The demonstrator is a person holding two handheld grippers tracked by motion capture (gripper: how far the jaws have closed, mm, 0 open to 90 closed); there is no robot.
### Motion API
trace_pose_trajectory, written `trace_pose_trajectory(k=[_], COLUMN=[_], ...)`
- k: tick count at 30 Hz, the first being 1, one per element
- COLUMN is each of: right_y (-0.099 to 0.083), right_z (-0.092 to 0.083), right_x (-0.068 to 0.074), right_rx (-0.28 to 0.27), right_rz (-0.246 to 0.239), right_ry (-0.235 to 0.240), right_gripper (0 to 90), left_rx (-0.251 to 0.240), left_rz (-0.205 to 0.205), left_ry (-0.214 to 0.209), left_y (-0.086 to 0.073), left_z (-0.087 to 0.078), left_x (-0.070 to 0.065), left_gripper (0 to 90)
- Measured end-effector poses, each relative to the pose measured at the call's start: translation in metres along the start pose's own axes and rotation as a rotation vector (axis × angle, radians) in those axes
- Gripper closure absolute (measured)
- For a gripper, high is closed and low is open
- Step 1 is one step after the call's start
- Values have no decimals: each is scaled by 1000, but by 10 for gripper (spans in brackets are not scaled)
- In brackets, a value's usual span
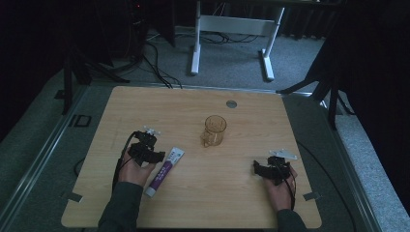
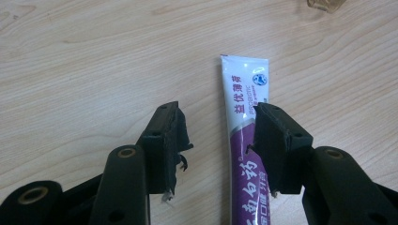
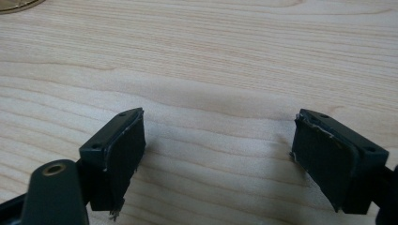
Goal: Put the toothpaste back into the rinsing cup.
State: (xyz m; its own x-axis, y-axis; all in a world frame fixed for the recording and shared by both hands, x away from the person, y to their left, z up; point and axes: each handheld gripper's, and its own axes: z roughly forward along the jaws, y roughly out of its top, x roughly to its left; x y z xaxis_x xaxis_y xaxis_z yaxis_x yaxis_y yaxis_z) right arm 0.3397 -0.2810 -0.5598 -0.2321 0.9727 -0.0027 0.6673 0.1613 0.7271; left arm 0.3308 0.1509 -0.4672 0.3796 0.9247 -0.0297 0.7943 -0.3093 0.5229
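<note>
A purple and white toothpaste tube point(image 1: 165, 171) lies flat on the wooden table point(image 1: 203, 203), left of centre. My left gripper point(image 1: 155, 155) rests just left of it, open. In the left gripper view the tube point(image 2: 241, 140) lies between the jaws, close against the right jaw, with a gap to the left one; my left gripper point(image 2: 218, 140) does not press on it. A clear amber cup point(image 1: 214, 130) stands upright near the table's middle. My right gripper point(image 1: 261, 169) sits at the right front, open over bare wood point(image 3: 218, 150).
A small grey disc point(image 1: 231, 104) is set in the table near its far edge. Beyond the table a white desk frame point(image 1: 232, 29) and cables lie on the carpet. An edge of the cup shows at the top point(image 2: 324, 4).
</note>
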Motion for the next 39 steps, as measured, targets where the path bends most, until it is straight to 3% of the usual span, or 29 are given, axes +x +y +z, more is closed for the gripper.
trace_pose_trajectory(k=[39], right_y=[0], right_z=[0], right_x=[0], right_rx=[0], right_rz=[-3], right_ry=[3], right_gripper=[175], left_rx=[116], left_rz=[76], left_ry=[23], left_y=[7], left_z=[4], left_x=[-19], left_gripper=[475])
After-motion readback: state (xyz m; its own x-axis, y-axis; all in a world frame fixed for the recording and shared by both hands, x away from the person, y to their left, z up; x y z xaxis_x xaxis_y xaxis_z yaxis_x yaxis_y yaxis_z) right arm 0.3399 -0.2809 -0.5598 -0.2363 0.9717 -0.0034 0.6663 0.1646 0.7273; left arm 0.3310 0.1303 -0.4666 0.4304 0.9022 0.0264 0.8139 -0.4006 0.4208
